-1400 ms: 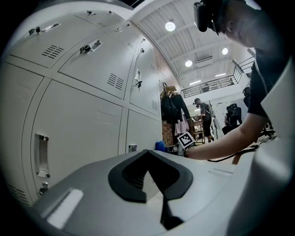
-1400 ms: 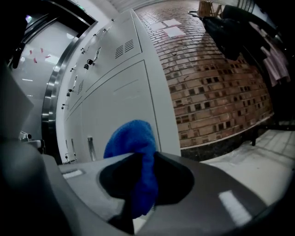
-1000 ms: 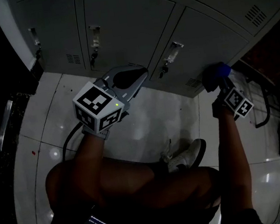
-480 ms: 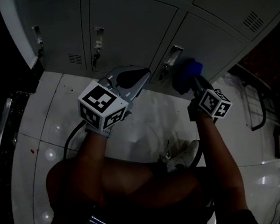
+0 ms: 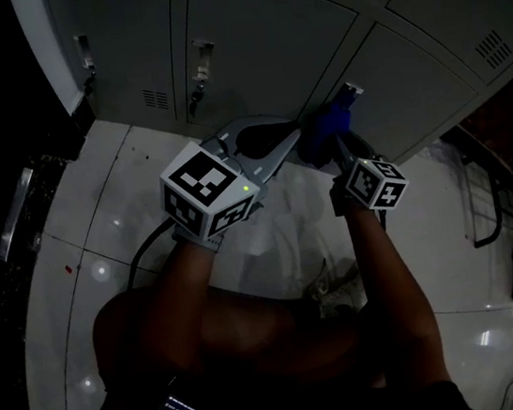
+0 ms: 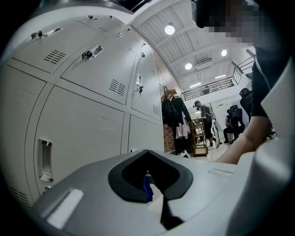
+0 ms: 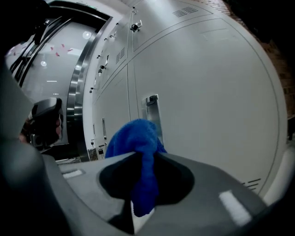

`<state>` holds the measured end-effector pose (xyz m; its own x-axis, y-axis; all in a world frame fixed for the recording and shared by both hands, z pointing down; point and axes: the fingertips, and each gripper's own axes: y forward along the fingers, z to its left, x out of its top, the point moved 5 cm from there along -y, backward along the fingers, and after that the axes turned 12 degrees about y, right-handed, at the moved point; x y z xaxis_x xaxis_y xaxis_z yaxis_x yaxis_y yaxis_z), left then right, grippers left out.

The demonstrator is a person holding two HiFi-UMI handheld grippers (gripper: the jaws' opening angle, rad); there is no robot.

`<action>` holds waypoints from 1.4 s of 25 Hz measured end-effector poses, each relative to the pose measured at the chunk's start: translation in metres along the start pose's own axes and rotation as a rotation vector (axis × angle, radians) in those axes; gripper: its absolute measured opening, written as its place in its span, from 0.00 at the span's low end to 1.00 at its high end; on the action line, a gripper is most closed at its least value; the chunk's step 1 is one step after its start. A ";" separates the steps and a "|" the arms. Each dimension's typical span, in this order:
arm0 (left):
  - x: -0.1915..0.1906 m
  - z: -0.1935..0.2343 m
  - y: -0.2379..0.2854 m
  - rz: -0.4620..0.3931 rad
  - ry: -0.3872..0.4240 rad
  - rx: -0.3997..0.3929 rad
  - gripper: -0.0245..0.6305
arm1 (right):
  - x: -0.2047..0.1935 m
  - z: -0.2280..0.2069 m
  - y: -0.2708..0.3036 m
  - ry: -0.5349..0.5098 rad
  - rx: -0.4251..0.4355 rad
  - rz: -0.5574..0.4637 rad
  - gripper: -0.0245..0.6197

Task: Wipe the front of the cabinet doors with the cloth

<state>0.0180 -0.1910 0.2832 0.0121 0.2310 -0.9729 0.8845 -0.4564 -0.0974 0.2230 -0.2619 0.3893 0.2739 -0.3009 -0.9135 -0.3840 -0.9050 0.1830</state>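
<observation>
At 12 o'clock in the head view, right gripper (image 5: 335, 146) was clamped on the blue cloth (image 5: 320, 130), wad bulging past the jaws. It sat against or just off the lower cabinet door (image 5: 391, 86), at 7 o'clock of the latch (image 5: 347, 95); contact not confirmable. Left gripper (image 5: 278, 139) sat at 9 o'clock of the cloth, jaws together, nothing between them. My read: wipe stroke underway. To do it well: firm flat pressure, overlapping passes, skirt the latch so the cloth didn't snag, left gripper clear of the path.
</observation>
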 end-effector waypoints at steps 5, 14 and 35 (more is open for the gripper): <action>-0.002 0.001 0.001 -0.002 -0.009 0.002 0.04 | 0.003 -0.012 0.012 0.014 -0.016 0.001 0.15; -0.005 0.000 0.003 0.009 -0.005 -0.001 0.04 | 0.012 -0.038 -0.006 0.017 -0.090 -0.028 0.15; -0.006 -0.001 0.003 0.018 -0.005 -0.005 0.04 | 0.018 -0.129 -0.078 0.051 -0.330 -0.071 0.15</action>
<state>0.0207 -0.1928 0.2894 0.0262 0.2186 -0.9755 0.8863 -0.4564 -0.0784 0.3717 -0.2359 0.4060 0.3367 -0.2406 -0.9103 -0.0582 -0.9703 0.2349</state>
